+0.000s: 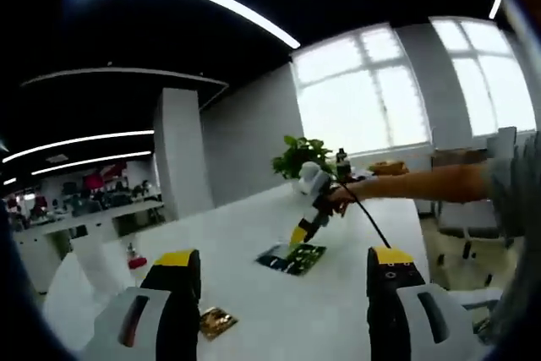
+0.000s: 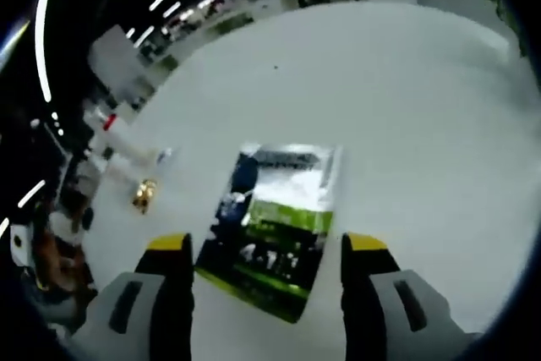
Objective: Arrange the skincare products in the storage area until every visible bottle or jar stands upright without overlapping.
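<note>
right gripper hovers with jaws spread above a glossy green-black packet lying flat between its fingers — print blurred, unreadable. left gripper jaws apart — a small gold packet beside its left finger.

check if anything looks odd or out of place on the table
A glossy green-and-black packet lies flat on the white table, not standing, between the open right gripper jaws. A small gold item lies apart nearby.

Flat packet lies on the table, right gripper hanging above it; small wrapper sits nearer, plant far behind.
</note>
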Available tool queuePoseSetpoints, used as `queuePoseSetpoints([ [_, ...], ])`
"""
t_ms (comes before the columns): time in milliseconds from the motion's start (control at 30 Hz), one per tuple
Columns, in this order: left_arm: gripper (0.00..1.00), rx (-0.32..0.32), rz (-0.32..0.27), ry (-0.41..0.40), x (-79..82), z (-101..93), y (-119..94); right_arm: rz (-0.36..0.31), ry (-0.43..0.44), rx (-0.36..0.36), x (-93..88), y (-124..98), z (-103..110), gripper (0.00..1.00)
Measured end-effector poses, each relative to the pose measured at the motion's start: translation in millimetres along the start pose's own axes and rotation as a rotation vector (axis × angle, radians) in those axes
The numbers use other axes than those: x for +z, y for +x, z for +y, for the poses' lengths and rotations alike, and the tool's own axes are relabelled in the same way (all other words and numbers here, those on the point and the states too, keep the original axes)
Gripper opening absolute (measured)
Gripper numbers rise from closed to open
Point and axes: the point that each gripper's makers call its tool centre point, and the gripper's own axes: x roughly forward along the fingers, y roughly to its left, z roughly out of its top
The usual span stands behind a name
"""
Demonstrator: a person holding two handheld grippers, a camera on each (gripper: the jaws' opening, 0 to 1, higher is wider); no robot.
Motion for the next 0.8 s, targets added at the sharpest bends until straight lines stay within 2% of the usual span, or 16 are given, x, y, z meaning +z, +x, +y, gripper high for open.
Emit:
queuePoseSetpoints([
  [133, 0.73, 0.027, -0.059, -0.058, 9.8, 11.5, 36, -0.014, -0.009, 0.032, -4.1, -1, 2, 0.6],
  [233, 0.72, 0.041, -0.073, -0.089, 7.7, 18.2, 63, -0.012, -0.001, 0.043, -6.6, 2, -1, 0.57],
  [333, 0.68, 0.057, -0.037, -0.11, -13.8, 22.4, 106, -0.042, 0.014, 0.057, -8.3, 0, 1, 0.56],
  [400, 0.6, 0.059, -0.036, -0.113, -25.2, 18.8, 117, -0.052, 0.024, 0.067, -5.6, 0, -2, 0.55],
  [467, 0.58, 0.118, -0.024, -0.139, -43.9, 24.2, 140, -0.059, 0.033, 0.07, -3.8, 1, -5, 0.53],
  [500, 0.58, 0.119, 0.017, -0.156, -59.2, 22.6, 153, -0.066, 0.041, 0.07, 2.4, 1, -12, 0.5],
  [533, 0.58, 0.101, 0.092, -0.162, -78.5, 18.0, 166, -0.076, 0.047, 0.065, 3.1, 2, -15, 0.47],
  [600, 0.58, 0.104, 0.154, -0.17, -99.9, 14.1, 182, -0.094, 0.064, 0.062, 3.4, 2, -20, 0.42],
  [667, 0.57, 0.097, 0.173, -0.148, -115.5, 6.7, 193, -0.11, 0.076, 0.077, 5.5, 2, -23, 0.41],
  [733, 0.57, 0.095, 0.18, -0.126, -119.8, 3.6, 199, -0.127, 0.089, 0.097, 7.3, 3, -23, 0.41],
  [800, 0.57, 0.106, 0.176, -0.052, -120.9, 4.7, 206, -0.135, 0.104, 0.096, 10.0, 4, -26, 0.4],
])
